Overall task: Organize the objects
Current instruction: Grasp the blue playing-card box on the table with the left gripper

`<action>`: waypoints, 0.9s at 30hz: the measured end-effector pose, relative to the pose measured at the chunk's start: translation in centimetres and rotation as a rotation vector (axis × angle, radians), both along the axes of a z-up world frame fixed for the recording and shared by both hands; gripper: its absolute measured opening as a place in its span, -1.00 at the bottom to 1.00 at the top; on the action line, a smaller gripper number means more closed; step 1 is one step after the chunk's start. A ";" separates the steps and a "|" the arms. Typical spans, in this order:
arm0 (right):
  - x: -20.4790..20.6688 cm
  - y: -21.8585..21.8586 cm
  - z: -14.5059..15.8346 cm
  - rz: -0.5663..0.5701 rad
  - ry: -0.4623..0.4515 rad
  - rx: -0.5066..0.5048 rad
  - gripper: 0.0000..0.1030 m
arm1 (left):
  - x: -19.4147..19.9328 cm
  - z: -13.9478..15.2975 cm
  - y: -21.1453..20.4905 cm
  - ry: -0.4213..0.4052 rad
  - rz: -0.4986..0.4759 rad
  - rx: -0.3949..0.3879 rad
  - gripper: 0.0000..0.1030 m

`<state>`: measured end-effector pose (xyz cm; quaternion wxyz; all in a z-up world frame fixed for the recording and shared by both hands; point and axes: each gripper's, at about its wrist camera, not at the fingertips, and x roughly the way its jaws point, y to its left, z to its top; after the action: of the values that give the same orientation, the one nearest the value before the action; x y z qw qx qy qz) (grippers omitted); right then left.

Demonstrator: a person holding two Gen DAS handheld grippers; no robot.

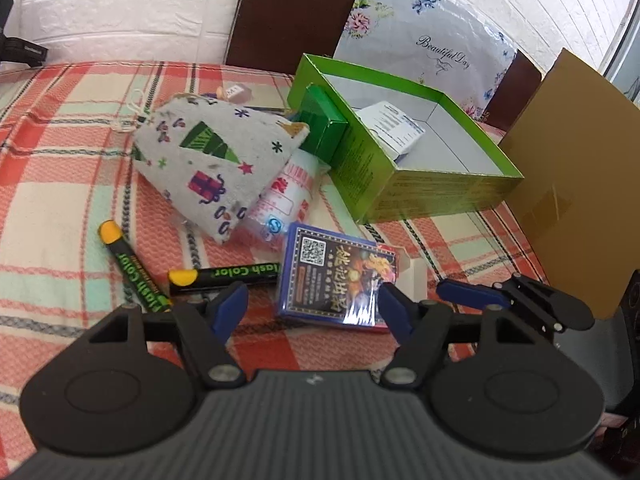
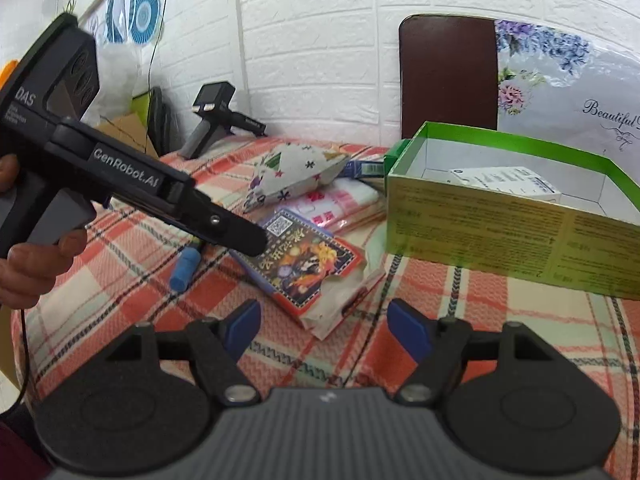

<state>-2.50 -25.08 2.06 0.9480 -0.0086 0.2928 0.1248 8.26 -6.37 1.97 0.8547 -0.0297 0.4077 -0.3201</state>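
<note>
Just ahead of the left gripper (image 1: pixel 312 306), whose blue fingertips (image 1: pixel 230 304) look like matt plastic, lies a card pack (image 1: pixel 332 276) wrapped in glossy film that catches the light, on a woven, rough-textured plaid cloth (image 1: pixel 60 184). Further ahead sit a soft felt-like fabric pouch (image 1: pixel 208 164), a shiny plastic packet (image 1: pixel 286 196) and a smooth green cardboard box (image 1: pixel 432 184) with a plain white interior. To the left of that claw, two markers (image 1: pixel 132 268) have glossy black plastic barrels, and to its right stands a matt brown cardboard sheet (image 1: pixel 580 184).
</note>
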 end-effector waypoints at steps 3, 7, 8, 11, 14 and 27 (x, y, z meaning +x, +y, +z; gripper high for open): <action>0.6 0.6 -0.3 0.012 0.016 -0.032 0.41 | 0.2 -0.7 -0.6 0.023 -0.005 -0.007 0.41; 1.1 1.3 -0.7 0.034 0.033 -0.067 0.41 | 0.1 -1.2 -1.2 0.026 -0.027 -0.013 0.41; 1.3 1.5 -0.9 0.034 0.041 -0.072 0.41 | 0.1 -1.3 -1.4 0.025 -0.031 -0.011 0.41; 1.9 1.9 -1.3 0.031 0.044 -0.080 0.42 | 0.3 -1.8 -1.6 0.037 -0.035 -0.010 0.41; 2.2 2.2 -1.4 0.029 0.041 -0.085 0.43 | 0.4 -2.1 -1.7 0.038 -0.032 -0.008 0.41; 2.5 1.9 -1.4 -0.042 0.036 -0.065 0.49 | -0.5 -1.5 -2.5 -0.011 0.042 0.071 0.42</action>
<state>0.00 -23.17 0.71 0.9441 -0.0310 0.3139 0.0953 7.71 -8.91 0.51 0.8640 -0.0061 0.4132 -0.2874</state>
